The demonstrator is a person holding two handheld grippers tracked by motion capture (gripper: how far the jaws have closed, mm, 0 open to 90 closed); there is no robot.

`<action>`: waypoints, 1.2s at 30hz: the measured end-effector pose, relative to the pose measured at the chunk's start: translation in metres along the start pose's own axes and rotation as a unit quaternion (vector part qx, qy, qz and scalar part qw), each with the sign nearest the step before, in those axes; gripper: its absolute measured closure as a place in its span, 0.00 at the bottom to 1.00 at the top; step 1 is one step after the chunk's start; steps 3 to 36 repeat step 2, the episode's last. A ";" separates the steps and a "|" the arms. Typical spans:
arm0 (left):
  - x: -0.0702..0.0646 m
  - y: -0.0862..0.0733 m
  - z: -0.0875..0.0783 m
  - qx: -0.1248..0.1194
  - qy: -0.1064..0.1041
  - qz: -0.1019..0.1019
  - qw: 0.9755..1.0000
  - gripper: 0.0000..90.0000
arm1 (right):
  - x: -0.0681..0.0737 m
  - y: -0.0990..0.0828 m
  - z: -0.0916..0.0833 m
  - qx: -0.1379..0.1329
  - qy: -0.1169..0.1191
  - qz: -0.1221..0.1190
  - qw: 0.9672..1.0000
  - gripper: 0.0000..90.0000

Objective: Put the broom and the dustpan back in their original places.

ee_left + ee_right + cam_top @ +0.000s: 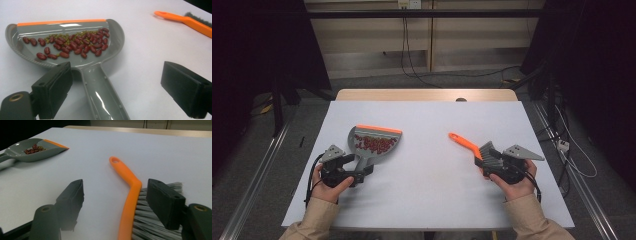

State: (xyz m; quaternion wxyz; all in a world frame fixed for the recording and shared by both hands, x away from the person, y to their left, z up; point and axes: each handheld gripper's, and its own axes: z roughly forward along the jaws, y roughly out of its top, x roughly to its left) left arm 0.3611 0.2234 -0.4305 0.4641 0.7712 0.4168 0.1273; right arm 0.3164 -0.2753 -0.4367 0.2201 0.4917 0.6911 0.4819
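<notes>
A grey dustpan (374, 140) with an orange lip lies on the white table (427, 195), holding several red beans (72, 45) and small green bits. Its handle (100, 85) runs back between the jaws of my left gripper (117, 92), which stand wide and apart from it. My left gripper (362, 171) sits at the table's left. An orange brush (125, 172) with grey bristles (147, 220) lies at the right. My right gripper (117, 202) is open around the brush, one jaw over the bristles. In the high view my right gripper (489, 162) sits at the brush (464, 144) head.
A person's hands in tan sleeves (317, 220) hold both grippers near the front edge. Cables (412, 55) hang behind the table, and dark stands (552, 85) flank it. The brush (185, 21) lies off to the dustpan's right.
</notes>
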 end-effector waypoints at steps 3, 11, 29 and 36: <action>0.000 0.000 0.000 -0.001 -0.006 0.001 1.000 0.10 | 0.001 -0.002 -0.001 0.002 0.004 -0.003 1.000 0.33; 0.000 0.000 0.000 -0.001 -0.006 0.001 1.000 0.10 | 0.001 -0.002 -0.001 0.002 0.004 -0.003 1.000 0.33; 0.000 0.000 0.000 -0.001 -0.006 0.001 1.000 0.10 | 0.001 -0.002 -0.001 0.002 0.004 -0.003 1.000 0.33; 0.000 0.000 0.000 -0.001 -0.006 0.001 1.000 0.10 | 0.001 -0.002 -0.001 0.002 0.004 -0.003 1.000 0.33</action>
